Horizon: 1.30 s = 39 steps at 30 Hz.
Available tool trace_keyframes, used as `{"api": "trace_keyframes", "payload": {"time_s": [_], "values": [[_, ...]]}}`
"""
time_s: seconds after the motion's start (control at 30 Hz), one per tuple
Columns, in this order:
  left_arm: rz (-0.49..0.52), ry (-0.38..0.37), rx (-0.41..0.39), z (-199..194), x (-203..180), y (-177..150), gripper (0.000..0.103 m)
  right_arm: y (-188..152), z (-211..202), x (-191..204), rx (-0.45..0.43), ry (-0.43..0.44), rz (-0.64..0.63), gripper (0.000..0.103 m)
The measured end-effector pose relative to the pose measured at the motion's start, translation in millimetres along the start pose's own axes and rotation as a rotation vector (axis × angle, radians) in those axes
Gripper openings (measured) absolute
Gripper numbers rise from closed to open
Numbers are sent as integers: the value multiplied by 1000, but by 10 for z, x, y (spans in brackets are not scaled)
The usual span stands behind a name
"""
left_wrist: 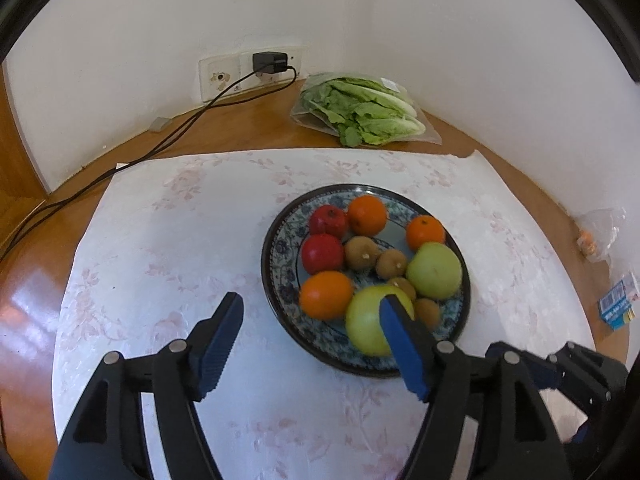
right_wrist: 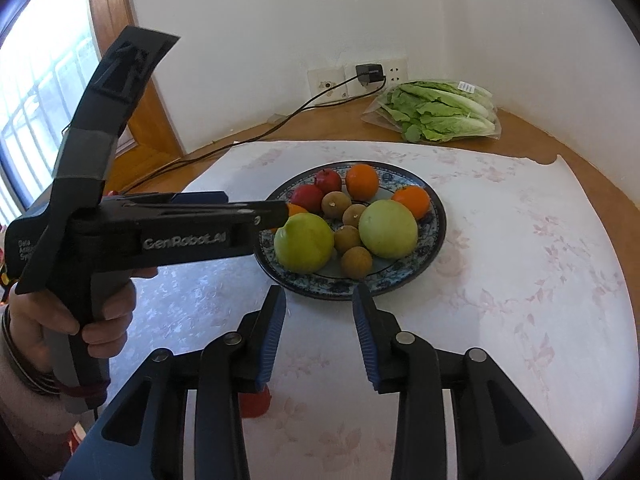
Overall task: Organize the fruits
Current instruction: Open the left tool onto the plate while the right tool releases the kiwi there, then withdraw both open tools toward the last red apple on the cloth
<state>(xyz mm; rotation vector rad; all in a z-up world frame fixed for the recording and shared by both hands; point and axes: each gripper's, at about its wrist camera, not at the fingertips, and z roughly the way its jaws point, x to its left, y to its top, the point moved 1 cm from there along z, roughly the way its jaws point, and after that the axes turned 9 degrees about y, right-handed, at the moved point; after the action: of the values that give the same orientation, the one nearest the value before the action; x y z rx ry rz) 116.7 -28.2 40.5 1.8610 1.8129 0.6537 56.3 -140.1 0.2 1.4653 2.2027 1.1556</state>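
A blue-patterned plate (left_wrist: 276, 248) (right_wrist: 434, 236) holds two green apples, three oranges, two red fruits and several brown kiwis. My left gripper (left_wrist: 312, 304) is open over the plate's near left side. One finger is above the cloth. The other crosses in front of the near green apple (left_wrist: 368, 320), and an orange (left_wrist: 326, 294) lies between them in the picture. In the right wrist view a hand (right_wrist: 60, 320) holds that left gripper (right_wrist: 280, 214), its tip beside the left green apple (right_wrist: 304, 242). My right gripper (right_wrist: 319, 291) is open and empty at the plate's near rim.
A white floral cloth (left_wrist: 180, 240) covers the round wooden table. Bagged lettuce (left_wrist: 360, 112) lies at the back by the wall. A charger (left_wrist: 270, 62) sits in the wall socket, its cable (left_wrist: 160, 144) trailing left. A small blue box (left_wrist: 618, 308) and a wrapper (left_wrist: 600, 236) sit at the right edge.
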Motion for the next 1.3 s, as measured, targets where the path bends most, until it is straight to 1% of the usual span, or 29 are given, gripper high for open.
{"api": "trace_keyframes", "payload": {"time_s": [0.1, 0.27, 0.6, 0.8, 1.0, 1.1, 1.3], "values": [[11, -7, 4, -70, -15, -51, 74, -31, -55, -36, -3, -9, 12, 36], [1, -35, 20, -158, -32, -133, 74, -93, -153, -123, -10, -19, 46, 36], [22, -60, 42, -317, -120, -344, 74, -218, -285, -263, -12, -36, 92, 36], [46, -89, 55, -399, -182, -497, 74, -282, -297, -242, 0, -11, 92, 36], [54, -94, 71, -434, -182, -647, 74, -330, -310, -191, 2, 9, 96, 36], [62, -98, 71, -470, -178, -731, 74, -356, -311, -172, 9, 34, 104, 36], [95, -112, 68, -533, -240, -854, 74, -396, -297, -143, 21, 33, 107, 36]]}}
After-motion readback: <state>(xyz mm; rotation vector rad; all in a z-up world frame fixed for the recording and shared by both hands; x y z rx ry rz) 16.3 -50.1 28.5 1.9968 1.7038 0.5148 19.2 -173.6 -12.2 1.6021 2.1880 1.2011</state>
